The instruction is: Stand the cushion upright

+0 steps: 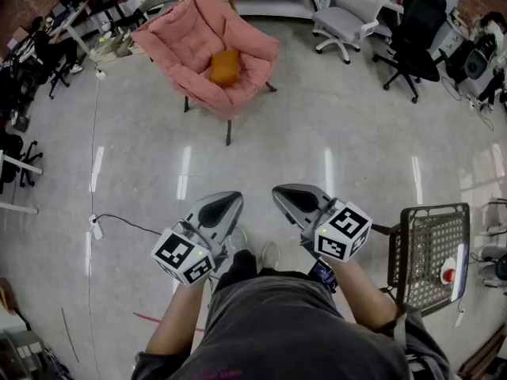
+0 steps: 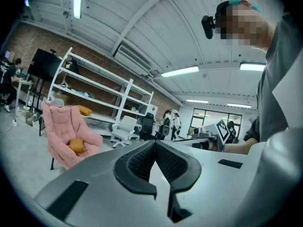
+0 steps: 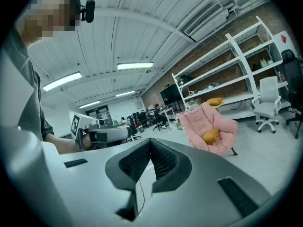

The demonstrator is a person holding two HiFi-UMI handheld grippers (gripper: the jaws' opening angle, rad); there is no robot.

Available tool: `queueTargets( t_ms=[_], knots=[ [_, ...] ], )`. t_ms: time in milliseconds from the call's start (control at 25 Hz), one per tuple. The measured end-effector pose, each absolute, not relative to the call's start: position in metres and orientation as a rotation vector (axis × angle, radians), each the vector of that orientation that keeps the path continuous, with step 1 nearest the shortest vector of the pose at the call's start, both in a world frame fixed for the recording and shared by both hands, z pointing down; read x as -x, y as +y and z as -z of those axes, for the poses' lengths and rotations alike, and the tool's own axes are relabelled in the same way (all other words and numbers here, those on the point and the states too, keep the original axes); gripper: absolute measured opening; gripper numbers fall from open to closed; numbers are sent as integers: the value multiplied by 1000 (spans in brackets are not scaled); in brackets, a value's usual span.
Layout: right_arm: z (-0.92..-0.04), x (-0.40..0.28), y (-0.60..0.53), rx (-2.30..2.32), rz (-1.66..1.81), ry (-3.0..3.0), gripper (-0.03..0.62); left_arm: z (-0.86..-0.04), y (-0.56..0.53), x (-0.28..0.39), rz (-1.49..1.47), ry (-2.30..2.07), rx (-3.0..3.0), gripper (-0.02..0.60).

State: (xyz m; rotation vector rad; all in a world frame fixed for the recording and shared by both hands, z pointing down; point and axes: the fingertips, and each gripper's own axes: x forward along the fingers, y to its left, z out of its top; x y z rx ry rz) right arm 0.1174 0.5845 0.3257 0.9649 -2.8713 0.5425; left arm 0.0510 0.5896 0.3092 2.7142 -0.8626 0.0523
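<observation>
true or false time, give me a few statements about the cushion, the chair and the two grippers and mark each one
1. The orange cushion rests on the pink chair. True.
2. The right gripper is clamped on the cushion. False: its jaws are together on nothing, far from the chair.
3. The left gripper has its jaws wide apart. False: they are together, with nothing between them.
4. Both grippers are well short of the chair, with floor between. True.
5. In the head view the white office chair stands left of the pink chair. False: it stands to its right.
</observation>
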Motion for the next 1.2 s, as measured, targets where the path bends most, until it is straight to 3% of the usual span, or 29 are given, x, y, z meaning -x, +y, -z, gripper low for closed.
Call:
queueTargets(
  t_ms=[1200],
  knots=[
    [-323, -17, 448, -1164, -666, -2785, 17, -301, 450, 76, -13, -786, -2721, 11]
  ],
)
